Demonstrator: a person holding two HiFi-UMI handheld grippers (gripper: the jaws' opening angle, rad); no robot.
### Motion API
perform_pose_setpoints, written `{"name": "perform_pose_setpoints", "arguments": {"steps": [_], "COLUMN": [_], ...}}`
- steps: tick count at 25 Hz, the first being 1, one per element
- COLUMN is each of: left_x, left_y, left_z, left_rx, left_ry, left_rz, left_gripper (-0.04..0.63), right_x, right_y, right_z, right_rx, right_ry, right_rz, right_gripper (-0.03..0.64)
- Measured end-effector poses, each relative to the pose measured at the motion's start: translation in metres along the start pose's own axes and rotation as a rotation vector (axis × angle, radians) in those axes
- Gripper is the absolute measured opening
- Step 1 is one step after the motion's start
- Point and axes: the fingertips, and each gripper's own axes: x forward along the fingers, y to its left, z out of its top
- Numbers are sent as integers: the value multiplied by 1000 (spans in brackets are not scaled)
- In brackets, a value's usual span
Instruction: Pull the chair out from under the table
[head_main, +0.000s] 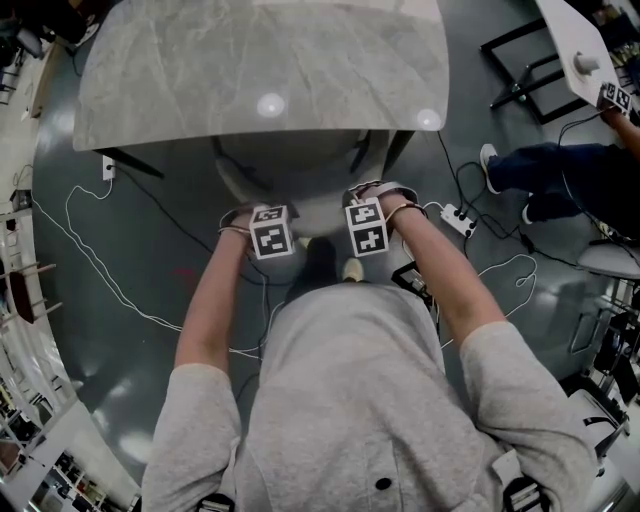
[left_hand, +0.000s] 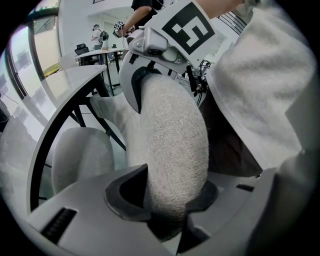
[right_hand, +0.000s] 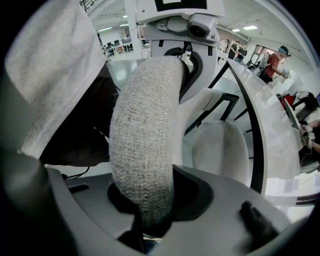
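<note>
Hand-held grippers (left_hand: 167, 212) (right_hand: 145, 210) point steeply down, clamping chair (left_hand: 170, 140).

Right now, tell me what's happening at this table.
A person stands behind a grey chair with a gripper in each hand. The left gripper and the right gripper are both clamped on the chair's padded back rim. The chair is partly tucked under the table, not yet pulled clear.
</note>
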Motion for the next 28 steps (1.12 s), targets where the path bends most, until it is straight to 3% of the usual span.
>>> {"name": "perform_pose_setpoints", "arguments": {"steps": [16,19,28], "left_x": [1,4,16], "left_y": [-22,-43,-74], "left_z": [1,6,15], "left_rx": [-15,-21,-39], "left_ry": [9,4,0], "left_rz": [-7,-50,-31], "left_gripper": [150,156,156], "right_x": [-4,-6,-3], "right_y": [23,42,76], "right_z": [6,8,8], "right_rx": [6,-14,-12], "right_ry": [-7,-7,-6], "right_rz": [21,55,47], "right_gripper": [100,98,98]}}
